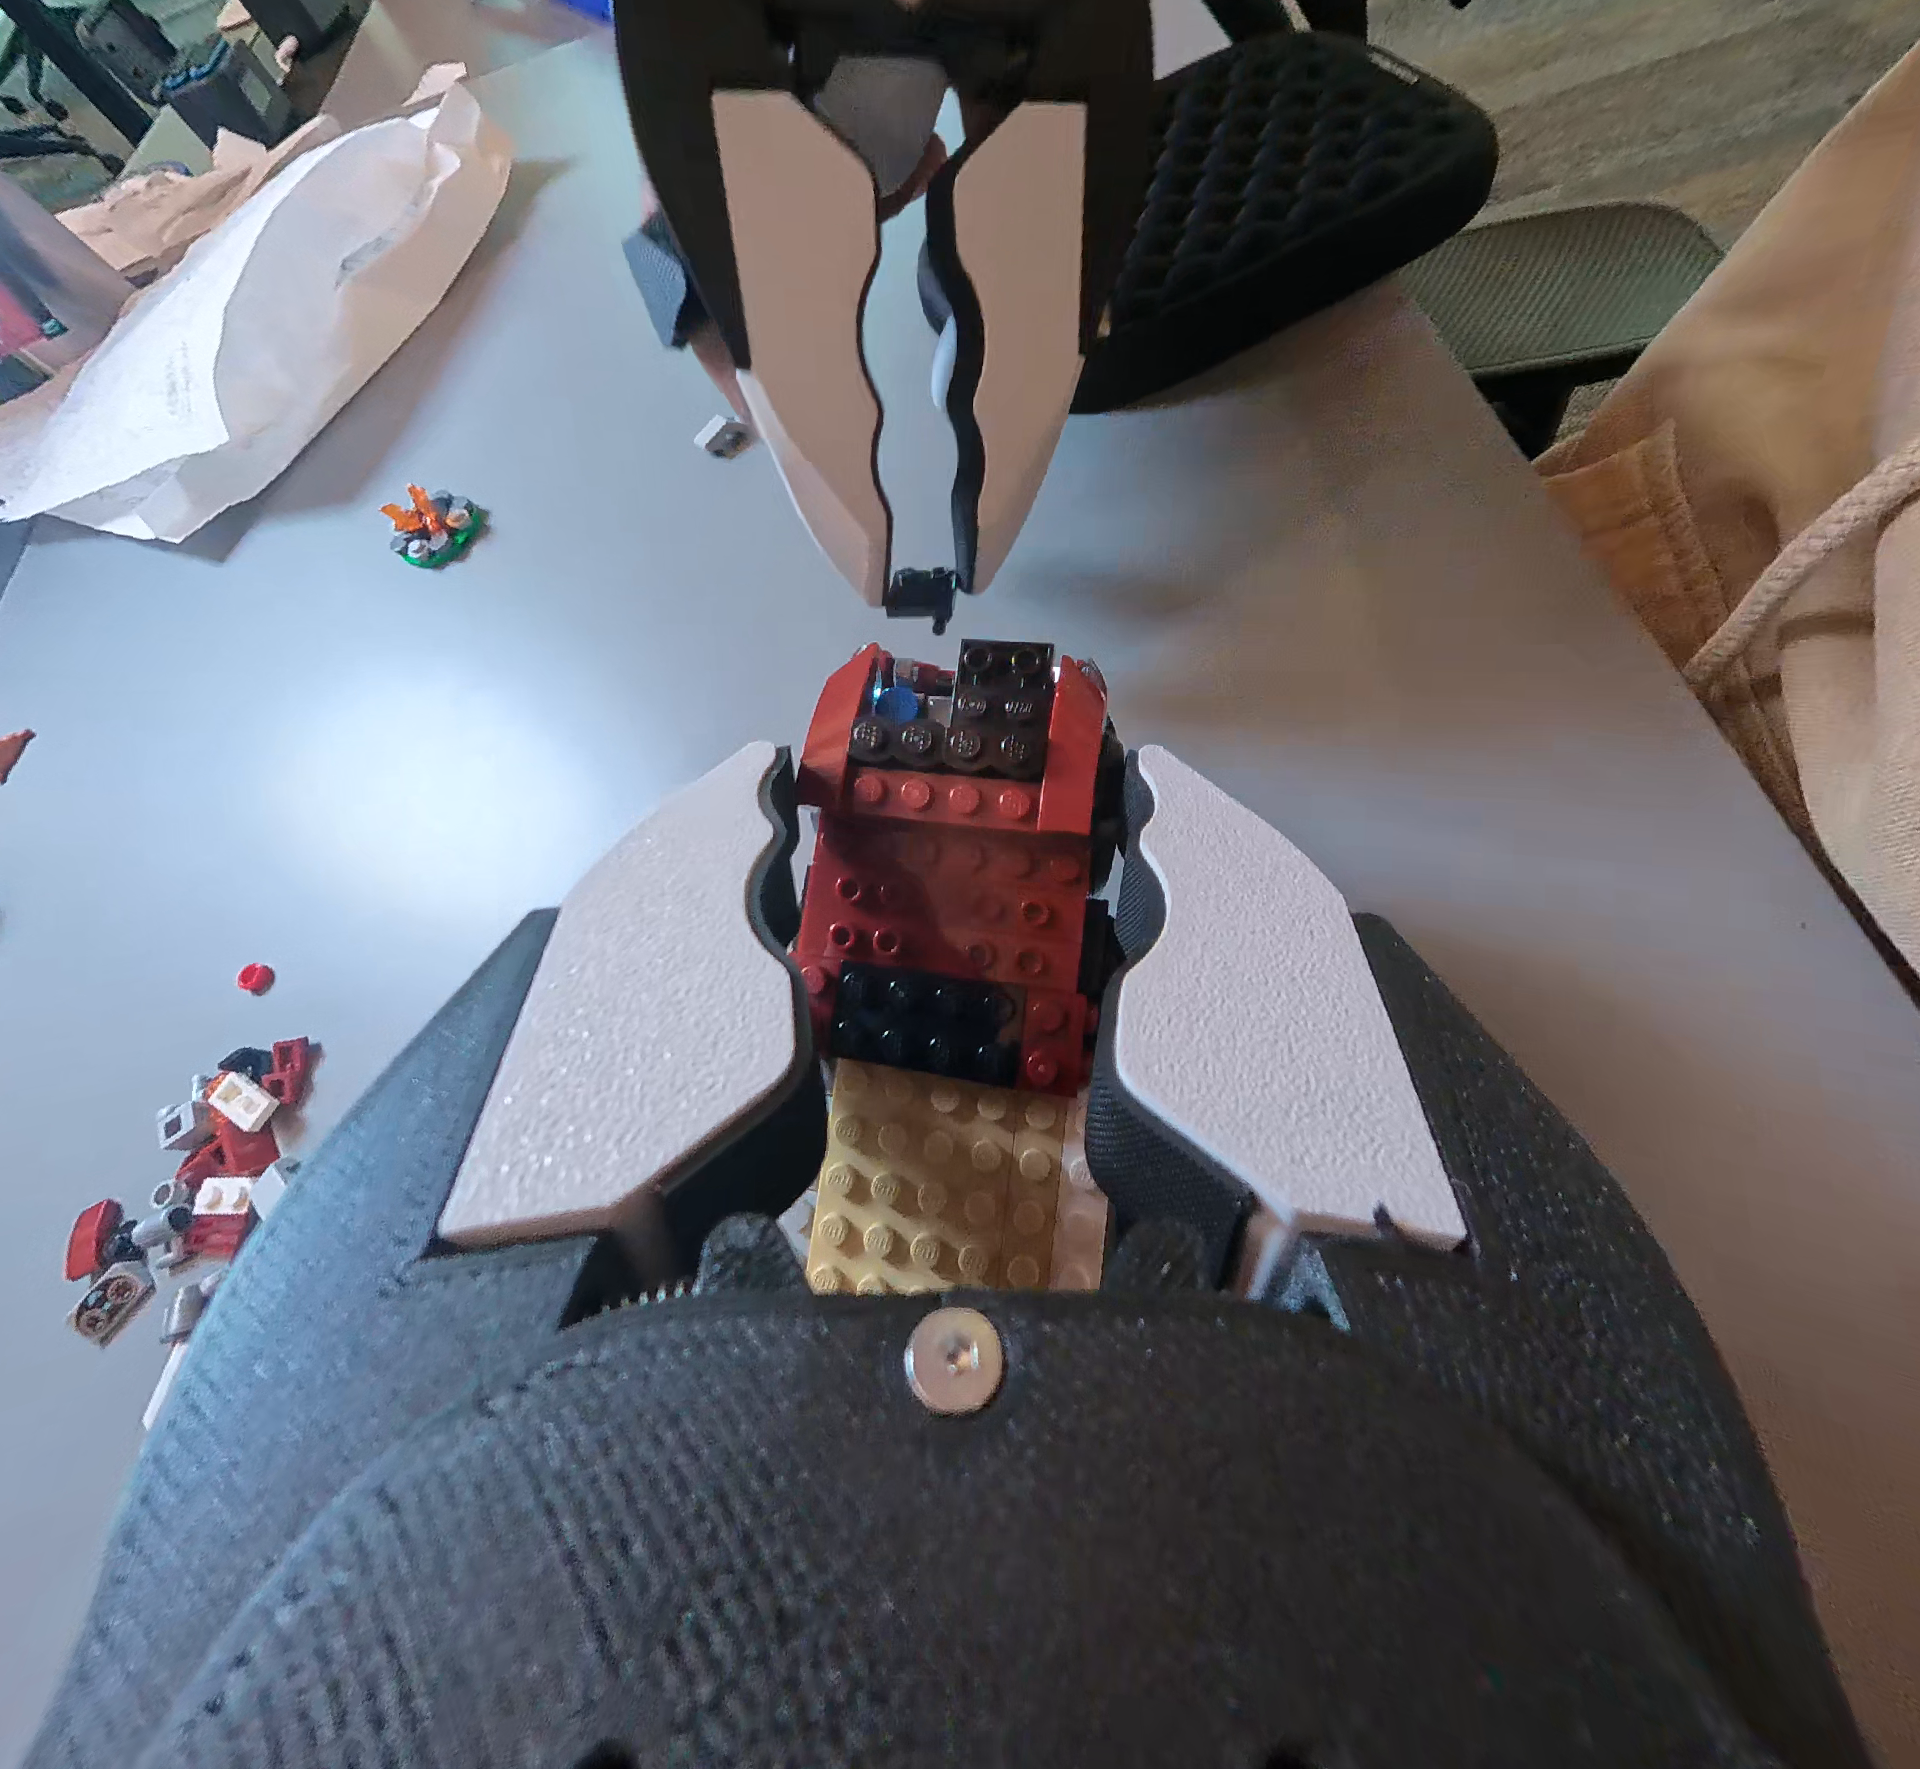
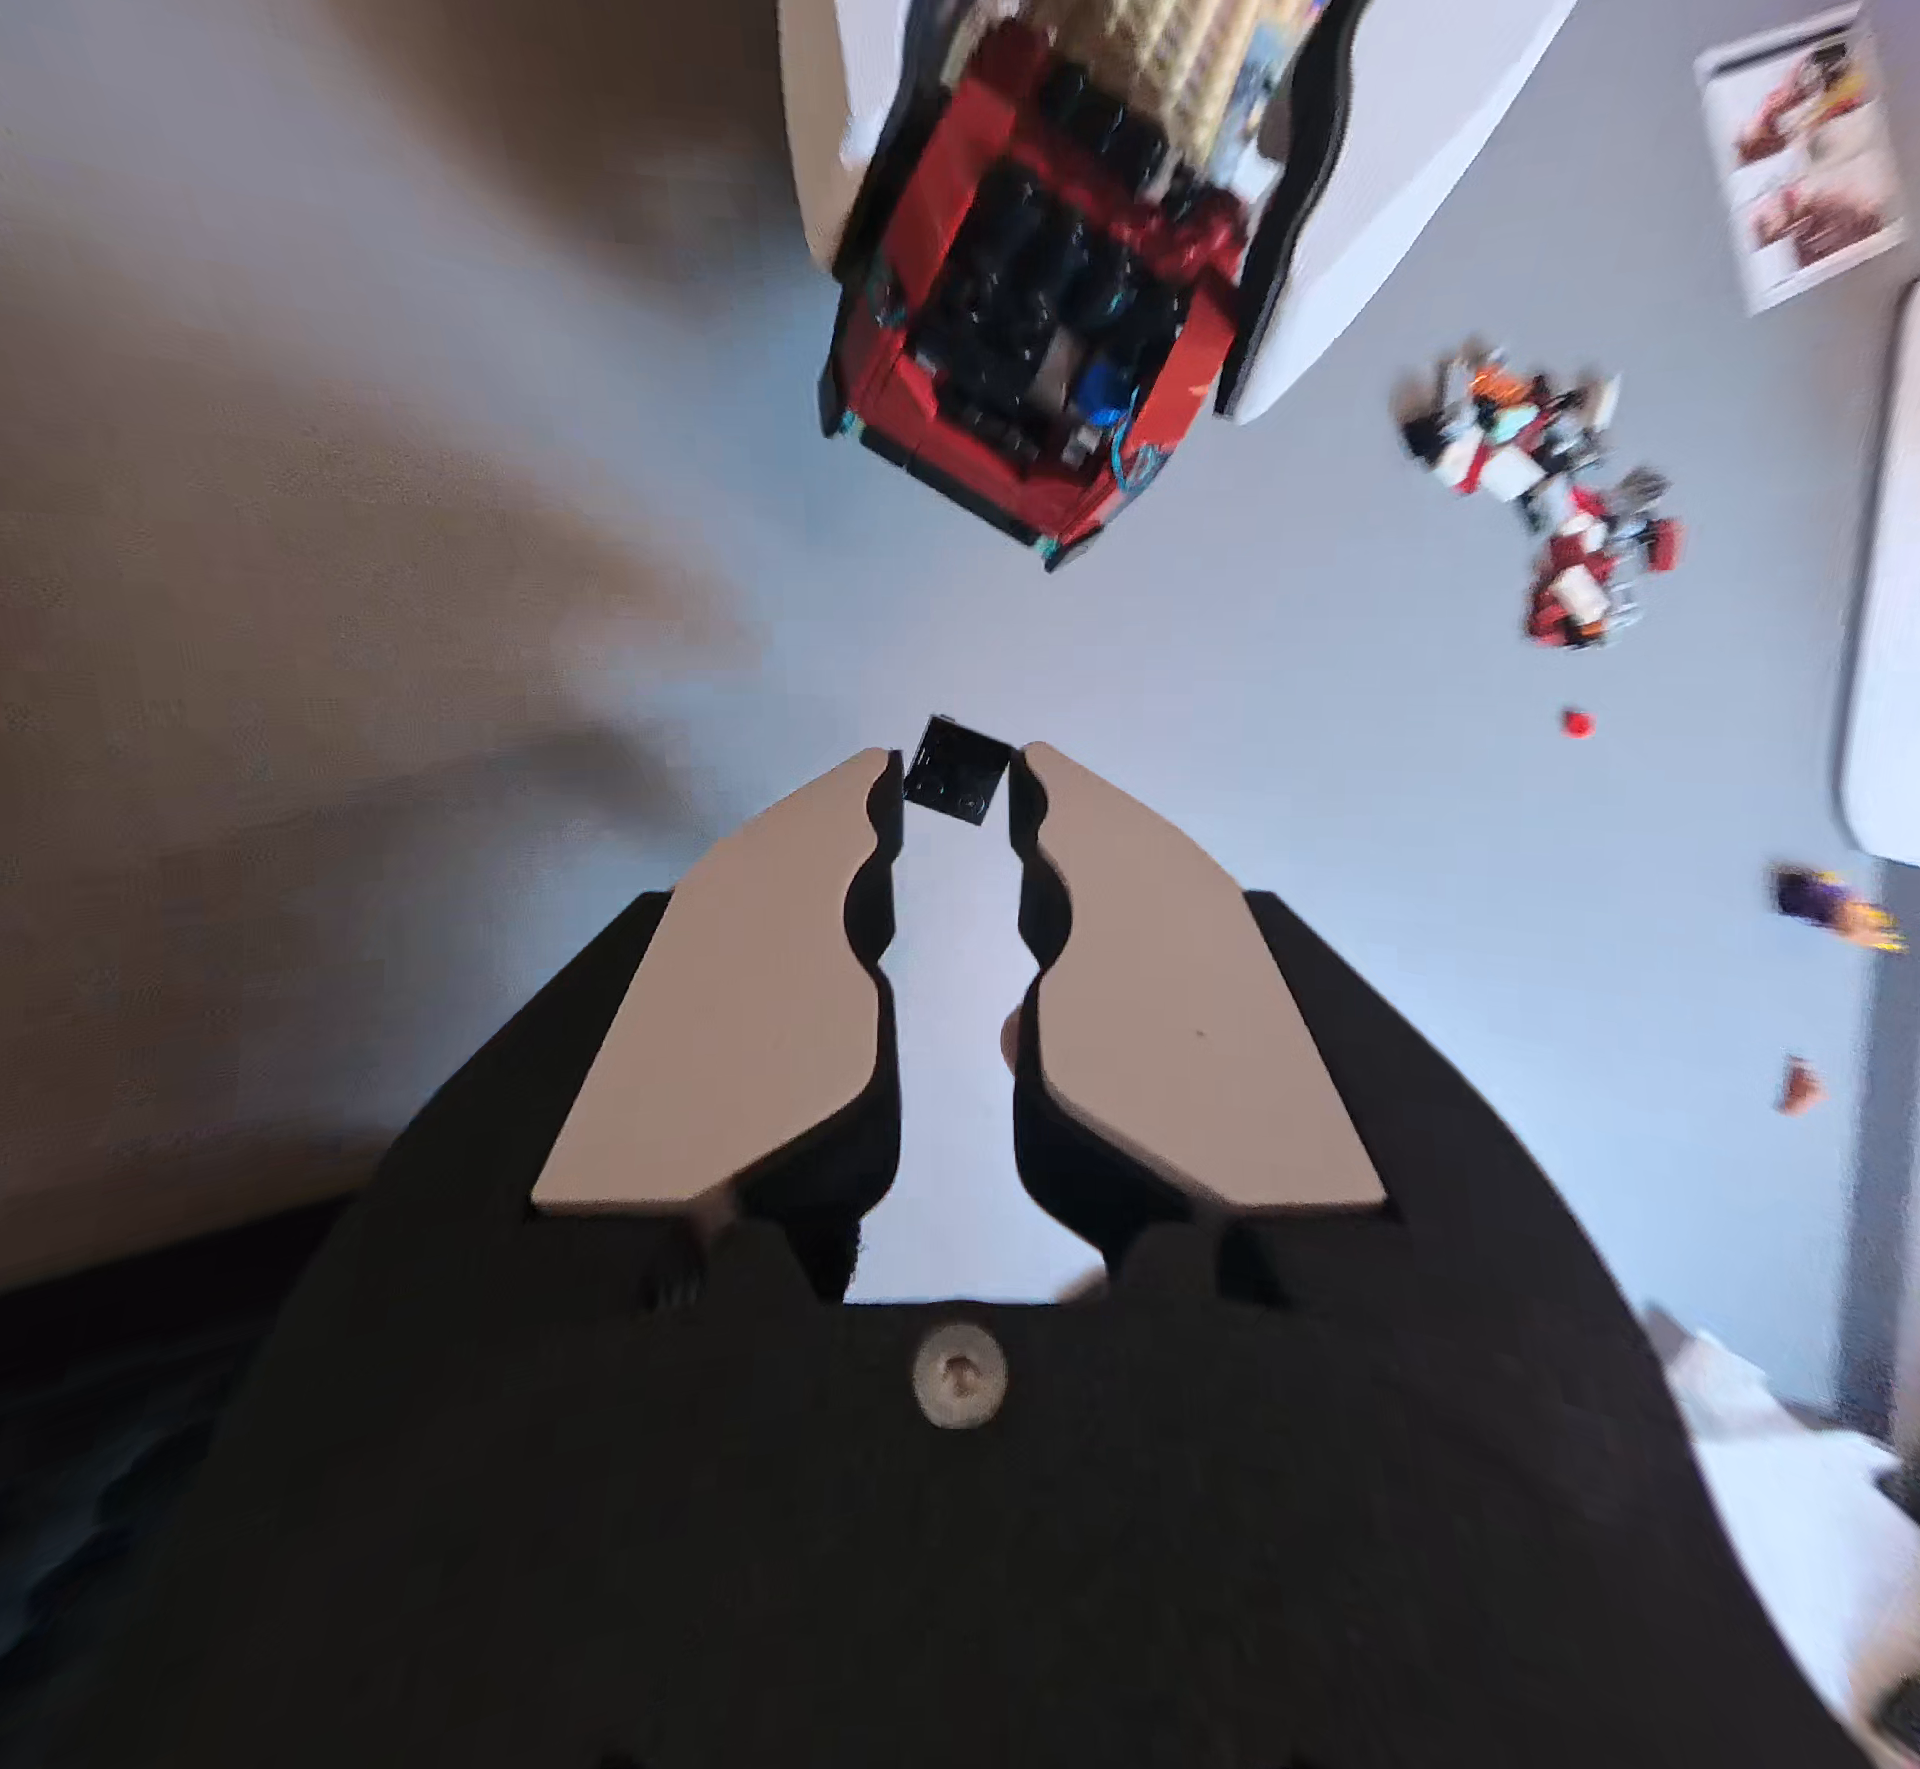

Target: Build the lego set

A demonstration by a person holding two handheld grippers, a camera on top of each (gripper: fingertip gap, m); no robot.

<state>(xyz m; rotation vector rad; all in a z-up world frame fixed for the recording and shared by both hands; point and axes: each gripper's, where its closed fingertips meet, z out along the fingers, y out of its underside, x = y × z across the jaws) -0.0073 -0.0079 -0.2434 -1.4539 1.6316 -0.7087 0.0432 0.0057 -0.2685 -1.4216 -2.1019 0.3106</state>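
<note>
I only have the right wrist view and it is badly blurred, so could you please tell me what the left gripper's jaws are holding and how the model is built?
Observer: The left gripper grips a red brick car by its sides; a tan studded plate at its rear reaches back between the jaws.
Operator: Thank you. What sits on its top?
Observer: A row of dark studs, a black plate and one blue round piece.
Operator: And where is my small black piece relative to it?
Observer: The small black piece in the right gripper hangs just beyond the car's far end, not touching it.
</note>
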